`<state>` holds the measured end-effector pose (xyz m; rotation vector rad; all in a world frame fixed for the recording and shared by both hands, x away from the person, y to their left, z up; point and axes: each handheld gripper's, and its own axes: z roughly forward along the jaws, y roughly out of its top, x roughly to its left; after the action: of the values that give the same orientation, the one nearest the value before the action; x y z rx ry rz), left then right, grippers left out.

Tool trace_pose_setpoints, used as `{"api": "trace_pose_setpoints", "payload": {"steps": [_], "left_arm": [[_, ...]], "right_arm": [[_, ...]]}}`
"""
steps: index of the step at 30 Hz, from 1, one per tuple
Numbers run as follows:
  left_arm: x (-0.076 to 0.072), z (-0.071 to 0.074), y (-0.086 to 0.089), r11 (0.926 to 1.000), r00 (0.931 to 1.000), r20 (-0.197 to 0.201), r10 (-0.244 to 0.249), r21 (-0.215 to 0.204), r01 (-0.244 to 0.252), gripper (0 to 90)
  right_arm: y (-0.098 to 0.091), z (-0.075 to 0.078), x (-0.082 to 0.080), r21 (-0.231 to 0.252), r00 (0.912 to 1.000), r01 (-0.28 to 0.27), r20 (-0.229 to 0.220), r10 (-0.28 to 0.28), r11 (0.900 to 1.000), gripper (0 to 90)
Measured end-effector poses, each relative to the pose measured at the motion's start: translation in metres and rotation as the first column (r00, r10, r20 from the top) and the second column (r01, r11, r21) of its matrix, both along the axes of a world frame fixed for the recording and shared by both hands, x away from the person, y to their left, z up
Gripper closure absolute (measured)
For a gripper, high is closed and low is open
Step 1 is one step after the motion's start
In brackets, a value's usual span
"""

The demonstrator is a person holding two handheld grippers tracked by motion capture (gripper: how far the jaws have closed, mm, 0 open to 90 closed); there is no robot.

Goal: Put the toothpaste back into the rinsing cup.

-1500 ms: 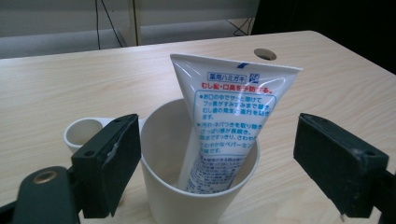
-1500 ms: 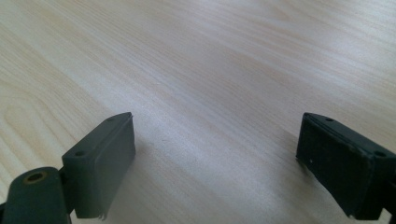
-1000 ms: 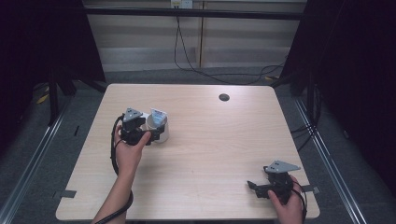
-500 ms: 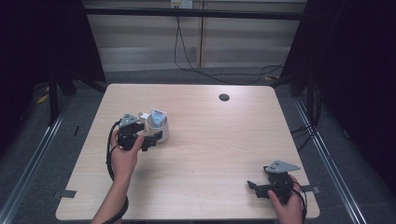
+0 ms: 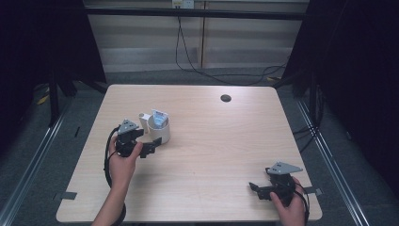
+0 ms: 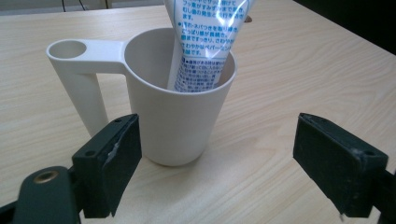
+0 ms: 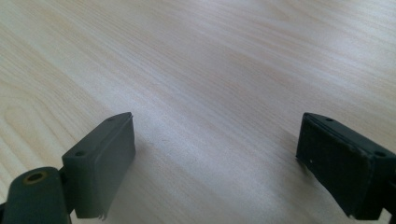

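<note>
A white plastic cup (image 5: 160, 130) (image 6: 180, 107) with a flat handle stands upright on the left half of the table (image 5: 216, 141). A white tube with blue print (image 5: 159, 117) (image 6: 205, 42) leans inside it. My left gripper (image 5: 153, 147) (image 6: 217, 163) is open just in front of the cup, its jaws wide apart and apart from the cup's wall. My right gripper (image 5: 256, 189) (image 7: 217, 163) rests open near the table's front right corner, with bare wood between its jaws.
A small dark round hole (image 5: 226, 98) sits near the table's far edge. Cables (image 5: 188, 56) hang behind the table. Metal rails (image 5: 37, 150) run along the floor on both sides.
My left gripper has drawn back toward the person and away from the cup, which stays standing with the tube in it. The right gripper has not moved.
</note>
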<state>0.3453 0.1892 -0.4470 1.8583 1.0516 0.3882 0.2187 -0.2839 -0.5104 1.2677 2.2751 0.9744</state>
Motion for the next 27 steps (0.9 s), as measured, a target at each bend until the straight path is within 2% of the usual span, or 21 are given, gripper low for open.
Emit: {"api": "trace_pose_setpoints", "payload": {"steps": [15,27], "left_arm": [[-0.011,-0.017,0.004,0.9999,0.9999,-0.013,-0.008,-0.007,0.008,15.4],[-0.017,-0.032,0.011,0.9999,0.9994,-0.029,-0.015,0.006,0.016,15.6]], "right_arm": [[0.000,0.000,0.000,0.001,1.0000,0.002,-0.003,-0.002,1.0000,11.1],[0.000,0.000,0.000,0.000,1.0000,0.001,-0.001,-0.001,1.0000,11.1]]}}
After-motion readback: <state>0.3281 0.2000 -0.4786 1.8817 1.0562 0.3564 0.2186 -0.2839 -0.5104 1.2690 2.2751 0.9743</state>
